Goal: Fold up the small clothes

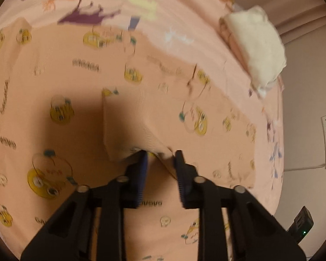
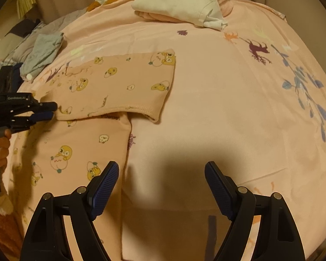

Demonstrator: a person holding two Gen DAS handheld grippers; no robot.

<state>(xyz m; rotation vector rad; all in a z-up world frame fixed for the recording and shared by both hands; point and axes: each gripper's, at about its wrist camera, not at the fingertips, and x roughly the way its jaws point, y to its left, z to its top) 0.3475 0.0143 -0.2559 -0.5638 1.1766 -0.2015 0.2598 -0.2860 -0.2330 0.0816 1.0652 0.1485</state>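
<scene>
Both grippers are black plastic with triangular cut-outs in the arms and round silver pins at the joints. The right gripper (image 2: 162,169) has dark blue ribbed pads (image 2: 105,182). The left gripper (image 1: 160,154) shows the same blue pads; in the right view, at 9 o'clock, its body bears small white lettering above a grey handle.

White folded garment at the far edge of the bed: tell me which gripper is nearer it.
Right. The right gripper faces the white garment across bare sheet; the left gripper sits farther aside, at the pink garment.
</scene>
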